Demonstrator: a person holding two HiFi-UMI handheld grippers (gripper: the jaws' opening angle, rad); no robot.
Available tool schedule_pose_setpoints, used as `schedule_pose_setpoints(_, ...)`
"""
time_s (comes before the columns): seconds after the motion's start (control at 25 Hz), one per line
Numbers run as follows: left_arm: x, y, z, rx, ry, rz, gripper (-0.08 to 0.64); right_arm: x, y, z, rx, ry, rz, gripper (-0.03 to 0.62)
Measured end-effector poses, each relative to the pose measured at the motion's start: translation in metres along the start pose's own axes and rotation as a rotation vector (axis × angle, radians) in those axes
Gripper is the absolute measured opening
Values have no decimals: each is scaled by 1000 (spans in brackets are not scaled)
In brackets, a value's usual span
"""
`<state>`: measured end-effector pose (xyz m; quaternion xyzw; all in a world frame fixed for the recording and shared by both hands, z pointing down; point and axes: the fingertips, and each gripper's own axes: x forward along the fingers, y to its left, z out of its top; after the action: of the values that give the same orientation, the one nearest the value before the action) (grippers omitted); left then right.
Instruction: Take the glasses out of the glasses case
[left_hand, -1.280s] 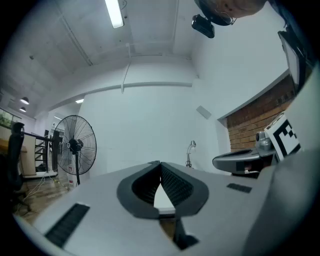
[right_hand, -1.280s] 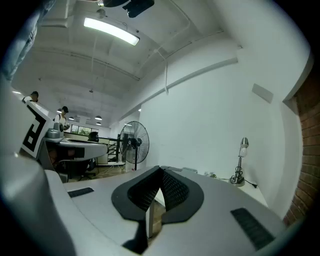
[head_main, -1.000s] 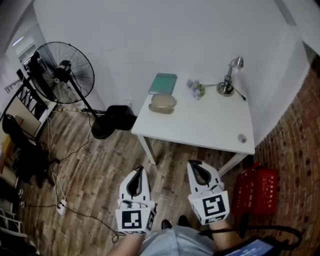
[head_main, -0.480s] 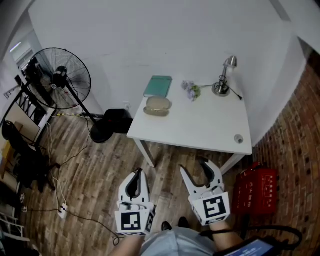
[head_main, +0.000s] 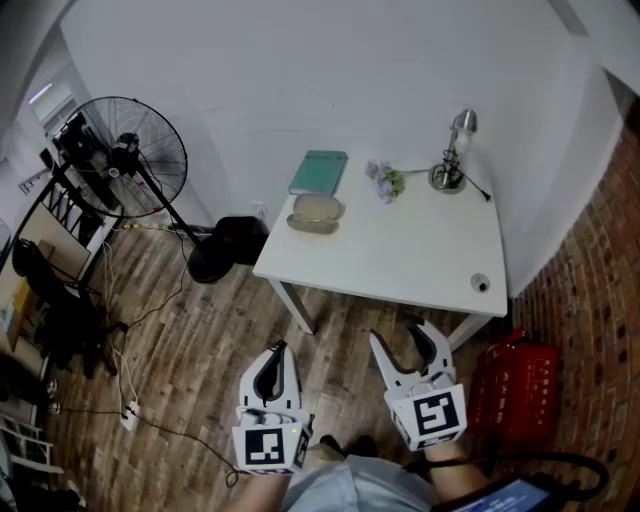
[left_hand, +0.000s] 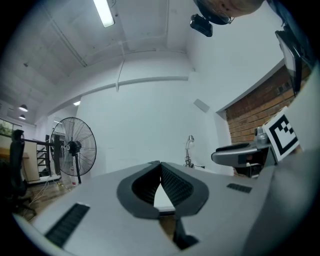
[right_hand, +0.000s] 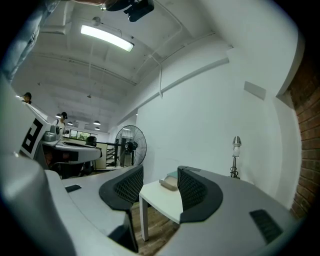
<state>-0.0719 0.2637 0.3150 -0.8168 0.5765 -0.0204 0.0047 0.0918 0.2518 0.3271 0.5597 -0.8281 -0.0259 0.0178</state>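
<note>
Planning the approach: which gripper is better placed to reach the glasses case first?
Probably right: the right gripper, jaws apart though closing on nothing, faces the glasses case; the left gripper is shut.

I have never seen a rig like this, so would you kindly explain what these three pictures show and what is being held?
There is no robot here: a person holds a two-fingered gripper in each hand. The head view comes from a camera on the person's head, looking down. The other two views come from cameras riding on the grippers, each looking along its own fingers. The left gripper is shut and empty. The right gripper has its fingers apart, closing slightly, with nothing between them. Both are over the floor, short of the white table. On the table lie a glasses case that looks closed, a teal book, some flowers and a lamp. Nothing is held yet.
</note>
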Motion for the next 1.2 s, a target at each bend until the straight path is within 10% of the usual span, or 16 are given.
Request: schedule_pose_setpoints(1.2,162,144,-20,-42,4,-45,6,209,-1,-17,-22,49,-32,222)
